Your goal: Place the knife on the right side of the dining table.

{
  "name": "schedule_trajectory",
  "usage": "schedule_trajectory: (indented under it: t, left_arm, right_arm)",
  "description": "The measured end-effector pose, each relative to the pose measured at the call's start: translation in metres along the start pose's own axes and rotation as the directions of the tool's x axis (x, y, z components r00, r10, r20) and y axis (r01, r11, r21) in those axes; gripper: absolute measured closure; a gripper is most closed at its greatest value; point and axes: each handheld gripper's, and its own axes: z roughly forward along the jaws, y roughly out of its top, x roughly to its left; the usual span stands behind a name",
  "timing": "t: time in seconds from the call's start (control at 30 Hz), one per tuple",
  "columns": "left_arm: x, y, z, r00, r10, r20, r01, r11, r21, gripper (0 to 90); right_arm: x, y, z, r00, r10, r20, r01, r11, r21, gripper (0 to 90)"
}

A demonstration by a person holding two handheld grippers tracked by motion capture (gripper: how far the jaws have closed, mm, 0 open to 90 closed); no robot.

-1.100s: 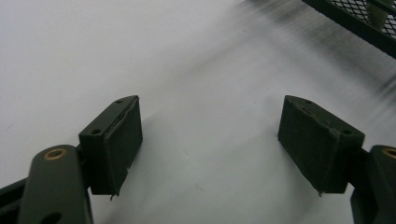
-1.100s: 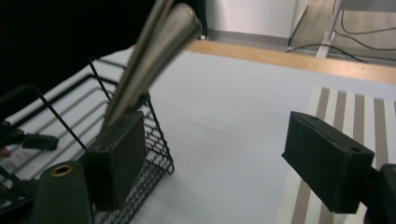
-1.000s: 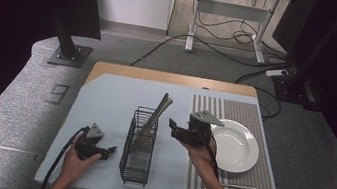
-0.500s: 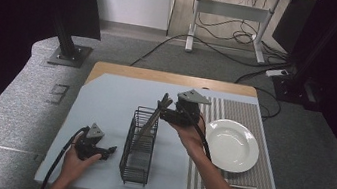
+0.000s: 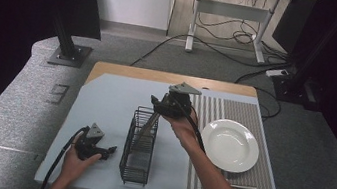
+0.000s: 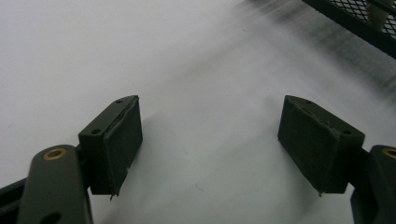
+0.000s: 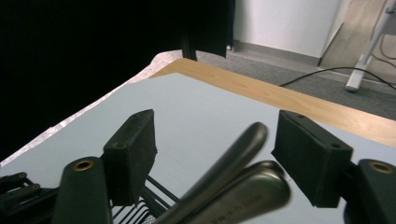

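Right gripper (image 5: 157,105), jaws closing but not yet clamped, straddles steel cutlery handles (image 7: 233,177) in black wire basket (image 5: 139,146) mid-table, for extraction.

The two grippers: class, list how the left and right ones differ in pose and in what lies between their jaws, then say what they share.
The left gripper lies low on the pale table; the right gripper is raised over the wire basket. The left gripper's jaws have bare table between them; the right gripper's jaws, which have just been closing, flank the metal utensil handles without pressing on them. Both have black jaws standing open and a grey three-cornered plate on top.
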Motion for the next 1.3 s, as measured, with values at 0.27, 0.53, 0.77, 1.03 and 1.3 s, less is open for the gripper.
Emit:
schedule_trajectory:
  t: [0.27,0.53,0.77,1.03,1.3]
  left_arm:
    - [0.0,0.0,0.0,1.0,0.0,0.0,0.0,1.0,0.001,21.1]
    - [0.0,0.0,0.0,1.0,0.002,-0.001,-0.002,1.0,0.003,21.1]
    - [0.0,0.0,0.0,1.0,0.0,0.0,0.0,1.0,0.001,21.1]
    - [0.0,0.0,0.0,1.0,0.0,0.0,0.0,1.0,0.0,21.1]
    - [0.0,0.0,0.0,1.0,0.002,-0.001,-0.002,1.0,0.0,21.2]
  right_arm:
    - [-0.001,0.004,0.001,0.9983,0.043,-0.04,-0.043,0.999,-0.003,35.4]
    - [0.002,0.005,-0.001,0.9937,0.067,-0.09,-0.069,0.997,-0.029,41.0]
    - [0.008,0.0,0.003,0.9905,0.064,-0.121,-0.065,0.998,-0.002,49.0]
    - [0.025,-0.013,0.023,0.9967,-0.005,-0.081,0.01,0.998,0.057,63.1]
    - [0.025,-0.017,0.025,0.9931,0.029,-0.113,-0.022,0.998,0.062,73.1]
